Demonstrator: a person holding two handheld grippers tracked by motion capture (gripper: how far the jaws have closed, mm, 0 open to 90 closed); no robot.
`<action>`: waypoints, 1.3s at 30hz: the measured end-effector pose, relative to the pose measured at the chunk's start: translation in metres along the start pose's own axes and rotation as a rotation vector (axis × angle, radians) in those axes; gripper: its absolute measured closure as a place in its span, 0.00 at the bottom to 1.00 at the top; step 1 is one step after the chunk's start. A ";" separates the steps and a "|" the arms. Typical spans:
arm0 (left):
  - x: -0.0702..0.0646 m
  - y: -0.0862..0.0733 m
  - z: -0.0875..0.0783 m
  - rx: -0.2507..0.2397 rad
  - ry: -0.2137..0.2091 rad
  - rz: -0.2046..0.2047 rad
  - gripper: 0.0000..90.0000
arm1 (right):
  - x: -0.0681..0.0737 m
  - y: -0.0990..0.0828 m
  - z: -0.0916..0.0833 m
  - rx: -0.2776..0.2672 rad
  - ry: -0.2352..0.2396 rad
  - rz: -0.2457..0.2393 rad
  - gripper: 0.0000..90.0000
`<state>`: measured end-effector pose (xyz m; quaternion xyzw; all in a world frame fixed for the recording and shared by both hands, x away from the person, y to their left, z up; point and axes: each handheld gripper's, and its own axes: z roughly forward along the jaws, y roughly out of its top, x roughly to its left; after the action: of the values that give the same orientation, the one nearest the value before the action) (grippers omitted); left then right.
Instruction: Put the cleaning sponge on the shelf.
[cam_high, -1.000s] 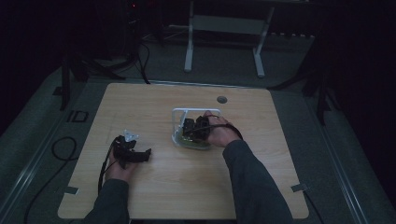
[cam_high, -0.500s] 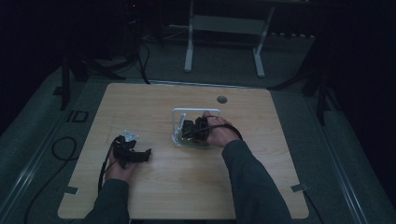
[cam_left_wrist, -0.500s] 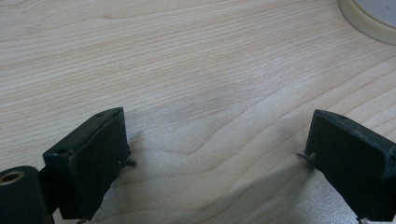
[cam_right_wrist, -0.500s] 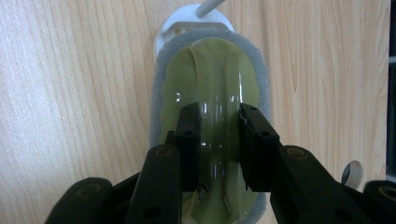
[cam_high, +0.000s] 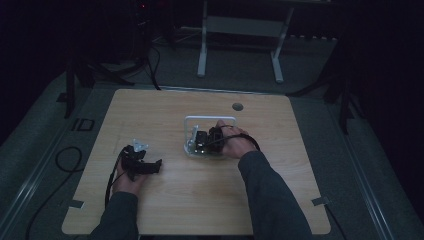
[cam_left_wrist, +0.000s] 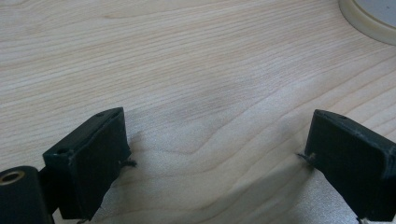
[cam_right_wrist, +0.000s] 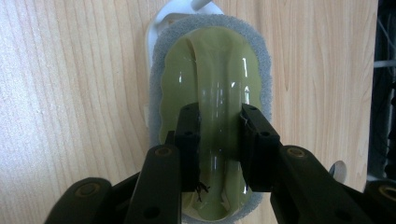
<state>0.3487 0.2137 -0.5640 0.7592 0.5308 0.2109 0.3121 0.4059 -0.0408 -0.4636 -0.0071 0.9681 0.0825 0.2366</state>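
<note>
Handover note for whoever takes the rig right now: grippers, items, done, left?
Right gripper: jaws clamped on the raised handle of the green scrubber, which sits grey pad down in the white holder at mid table.
Left gripper: jaws open, nothing between them, resting on the table.
Done: scrubber gripped.
Left: probably lift it clear of the holder; not yet raised.
</note>
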 end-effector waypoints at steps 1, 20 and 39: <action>0.000 0.000 0.000 0.000 0.000 0.000 0.07 | 0.000 0.000 0.000 -0.002 -0.002 -0.004 0.79; 0.000 0.000 0.000 0.000 0.000 0.000 0.07 | 0.004 -0.001 0.004 0.026 -0.047 -0.043 0.78; 0.000 0.000 0.000 0.000 0.000 0.000 0.07 | 0.003 -0.004 0.003 0.005 -0.079 0.000 0.64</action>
<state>0.3487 0.2137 -0.5640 0.7592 0.5308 0.2108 0.3120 0.4048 -0.0437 -0.4682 -0.0030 0.9581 0.0801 0.2748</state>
